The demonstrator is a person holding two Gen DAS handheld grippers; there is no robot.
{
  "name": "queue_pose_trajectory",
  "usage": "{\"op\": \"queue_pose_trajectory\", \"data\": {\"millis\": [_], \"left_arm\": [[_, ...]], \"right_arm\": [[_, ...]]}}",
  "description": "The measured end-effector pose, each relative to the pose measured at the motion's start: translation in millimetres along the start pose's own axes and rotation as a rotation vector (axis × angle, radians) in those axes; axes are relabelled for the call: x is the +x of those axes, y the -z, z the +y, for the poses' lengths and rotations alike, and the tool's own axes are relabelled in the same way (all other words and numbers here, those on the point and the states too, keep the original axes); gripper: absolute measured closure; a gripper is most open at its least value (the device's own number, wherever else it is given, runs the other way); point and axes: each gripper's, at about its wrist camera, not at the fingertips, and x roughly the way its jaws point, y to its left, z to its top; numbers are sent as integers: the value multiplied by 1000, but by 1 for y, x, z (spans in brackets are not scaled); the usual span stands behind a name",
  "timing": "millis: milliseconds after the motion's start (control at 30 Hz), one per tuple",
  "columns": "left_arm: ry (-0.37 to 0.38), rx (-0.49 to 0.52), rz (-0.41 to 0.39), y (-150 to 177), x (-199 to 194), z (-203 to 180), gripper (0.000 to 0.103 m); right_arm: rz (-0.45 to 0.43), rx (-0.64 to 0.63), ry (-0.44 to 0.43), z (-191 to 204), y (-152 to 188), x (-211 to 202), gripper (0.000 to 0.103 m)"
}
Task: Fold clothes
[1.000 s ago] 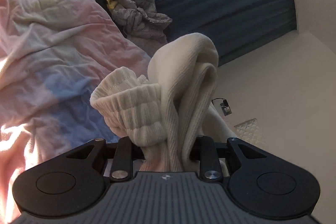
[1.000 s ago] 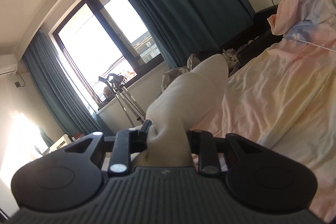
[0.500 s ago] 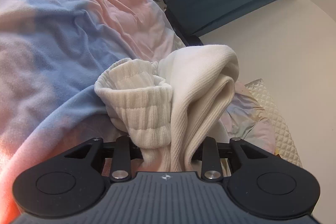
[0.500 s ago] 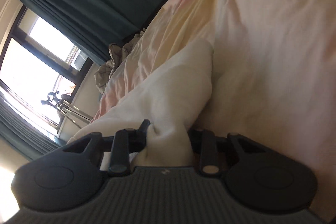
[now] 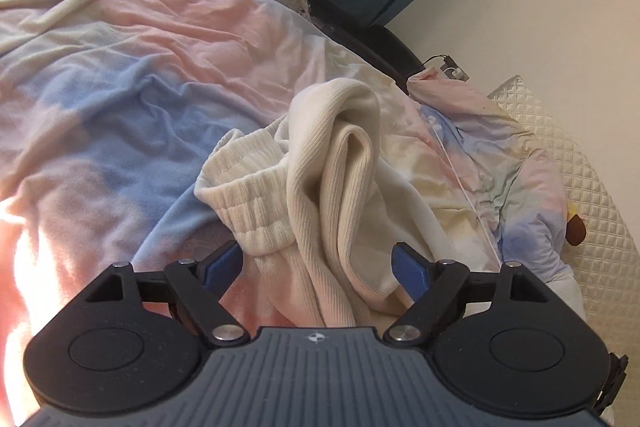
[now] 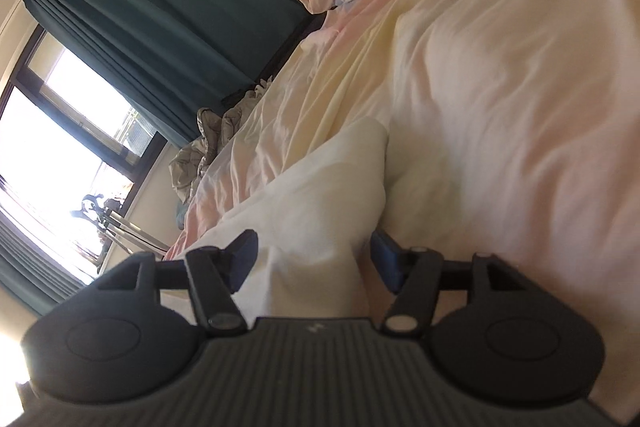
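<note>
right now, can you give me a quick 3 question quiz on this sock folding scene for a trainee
1. True or false: the left tongs are clamped shut on the cream socks.
2. Multiple choice: what do the socks lie on? A) a wooden floor B) a pastel duvet C) a metal tray
3. Fill in: in the right wrist view, the right tongs stand ____ on either side of the white fabric.

Key: 1 false, the blue pads sit apart from the fabric. 2 B. 3 open.
</note>
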Motion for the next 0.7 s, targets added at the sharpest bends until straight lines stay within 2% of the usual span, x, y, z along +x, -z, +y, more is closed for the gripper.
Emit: {"op": "queue_pose_trajectory", "data": {"millis": [100,167,267,500,600,700], "left_arm": [[-16,89,-61,-7,-35,-11,11],[-25,131,-92,-13,-59,-18,11],[-48,197,-166,-21,-107,-27,11],[-135,328,-311,-39,-215,-34,7],[-179,341,-368,-46,-260,-28,6],[-259,375,-431,-51,-299,-22,3]], "right_arm": [[-23,-71,27,16,-5,-20,38],[-51,-163,39,36,-6,-36,38],[-59,-285,23,70,1,-54,38],[-59,-437,-140,167,27,-79,38],[-30,-506,-196,210,44,-81,38],[-2,-527,-270,245,60,-80,38]]}}
